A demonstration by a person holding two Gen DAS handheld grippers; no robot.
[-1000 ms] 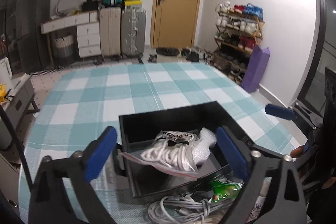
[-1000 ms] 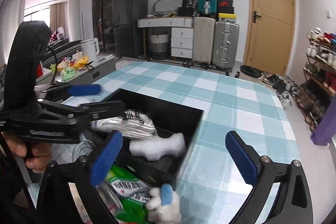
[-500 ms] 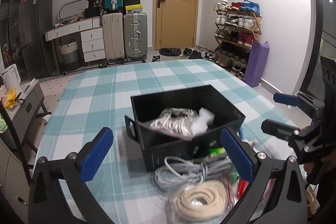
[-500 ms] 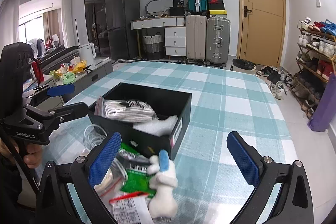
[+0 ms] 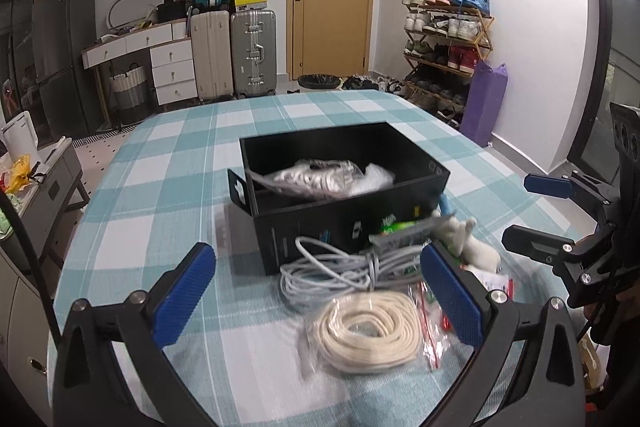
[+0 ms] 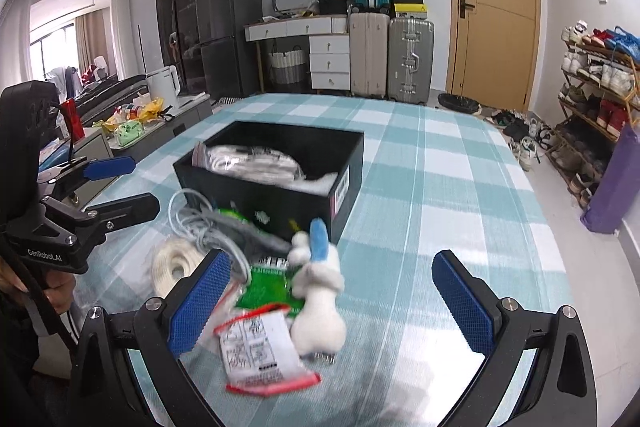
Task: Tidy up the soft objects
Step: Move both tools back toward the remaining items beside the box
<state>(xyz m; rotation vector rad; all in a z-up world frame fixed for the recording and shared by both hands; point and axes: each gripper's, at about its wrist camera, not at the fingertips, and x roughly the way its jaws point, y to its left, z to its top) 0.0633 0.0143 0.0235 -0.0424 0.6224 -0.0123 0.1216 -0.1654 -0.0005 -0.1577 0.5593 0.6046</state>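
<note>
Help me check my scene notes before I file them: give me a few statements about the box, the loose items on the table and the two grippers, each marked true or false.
1. The black box already holds a bagged white bundle. True.
2. The cream rope coil lies inside the box. False: it lies on the tablecloth, in front of the box.
3. The left gripper is open and holds nothing. True.
4. The right gripper is shut on the white plush toy. False: its fingers stand wide apart, and the toy lies on the table.
5. The grey cable lies outside the box. True.
</note>
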